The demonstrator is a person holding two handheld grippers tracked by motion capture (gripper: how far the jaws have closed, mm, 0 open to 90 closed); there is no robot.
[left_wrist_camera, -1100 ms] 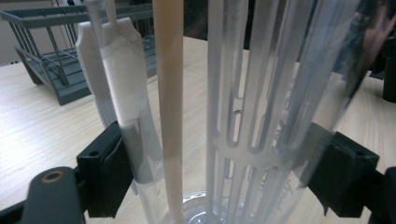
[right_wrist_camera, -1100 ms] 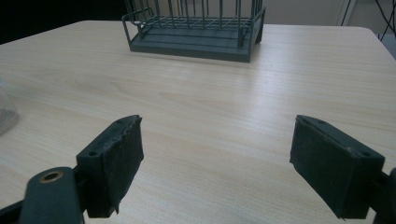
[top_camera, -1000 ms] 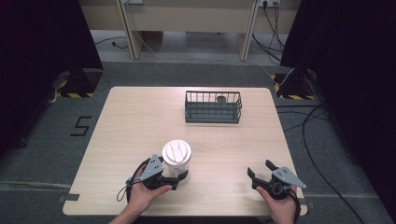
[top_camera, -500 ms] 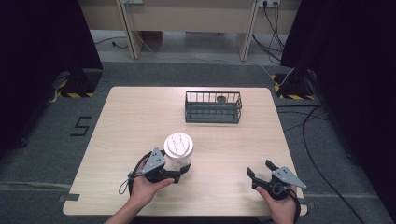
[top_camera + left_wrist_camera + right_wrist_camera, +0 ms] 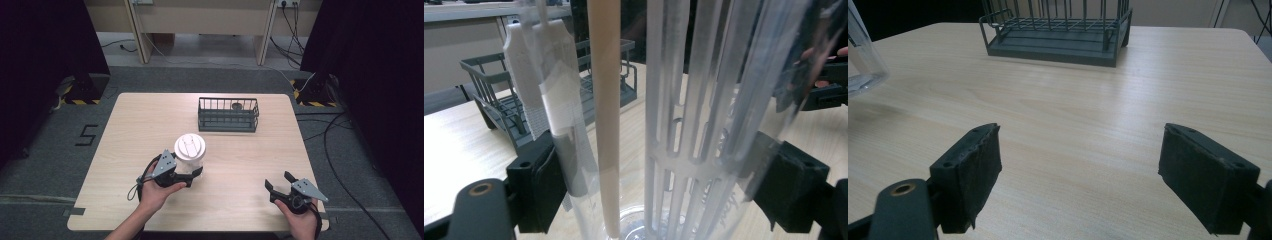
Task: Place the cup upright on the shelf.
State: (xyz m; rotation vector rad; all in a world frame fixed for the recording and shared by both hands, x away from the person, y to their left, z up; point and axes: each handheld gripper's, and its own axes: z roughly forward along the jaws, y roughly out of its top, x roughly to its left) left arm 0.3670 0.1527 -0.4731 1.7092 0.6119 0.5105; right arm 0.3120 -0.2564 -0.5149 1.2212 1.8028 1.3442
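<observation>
Cup (image 5: pixel 190 152): clear plastic, white lid, near edge of table (image 5: pixel 150 115), left of centre. Left claw (image 5: pixel 192 172) has closed on its lower body; in the left gripper view both black pads press the clear wall from either side. Inside the cup (image 5: pixel 704 125): white slotted insert, pale stick, paper tag hanging from the rim. Cannot tell from these views whether the base touches the table.

Right claw (image 5: pixel 279 182) low over the near right corner of the table, held in the right hand (image 5: pixel 302 220), jaws spread wide with nothing between them. In the right gripper view, bare wood lies between the pads; the cup's rounded base (image 5: pixel 860 65) sits at the far left edge.

Beyond, a dark wire basket (image 5: pixel 228 115) stands on the far half of the table, well apart from the cup, with a small dark round item (image 5: pixel 236 106) inside. Open table lies between cup and basket.

Past the table: grey floor, cables, desk legs.
</observation>
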